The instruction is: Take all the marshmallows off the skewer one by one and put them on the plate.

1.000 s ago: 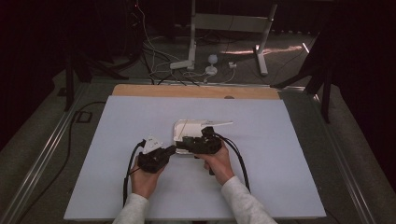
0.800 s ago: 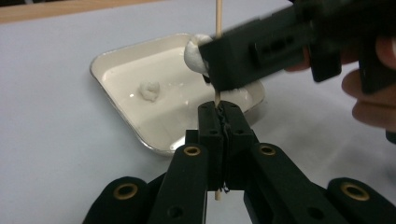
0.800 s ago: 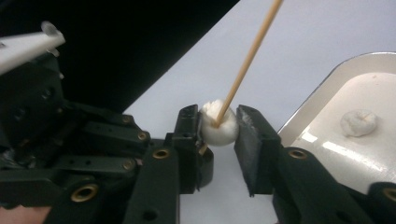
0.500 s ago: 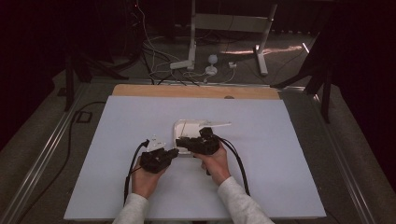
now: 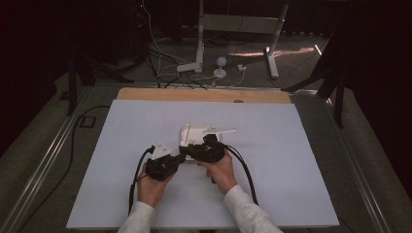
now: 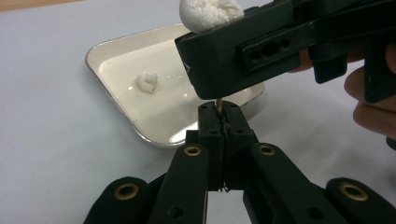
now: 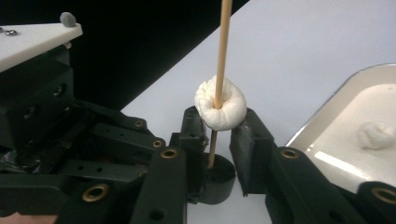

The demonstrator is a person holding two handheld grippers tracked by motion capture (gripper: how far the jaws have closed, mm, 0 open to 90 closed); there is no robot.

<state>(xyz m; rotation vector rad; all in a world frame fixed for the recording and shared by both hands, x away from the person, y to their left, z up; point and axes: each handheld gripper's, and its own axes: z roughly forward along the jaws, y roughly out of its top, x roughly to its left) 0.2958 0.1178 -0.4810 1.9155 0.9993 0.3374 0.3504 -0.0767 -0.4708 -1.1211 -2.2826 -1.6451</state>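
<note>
Table [image 5: 291, 160] white, room dark — left gripper [image 6: 219, 116] pinches skewer [image 7: 219, 56], right gripper [image 7: 219, 135] marshmallow [image 7: 222, 109].

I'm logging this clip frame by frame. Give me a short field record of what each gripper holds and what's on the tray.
left gripper: shut on the lower end of the skewer
right gripper: shut on the marshmallow threaded on that skewer
skewer: roughly upright, passing through the marshmallow
tray: white, on the table, holding one more white lump

2 marshmallows [image 7: 220, 110] [image 7: 376, 135] — 1 skewer [image 7: 221, 46], 1 tray [image 6: 116, 49], 2 grippers [image 6: 219, 122] [image 7: 219, 135].
</note>
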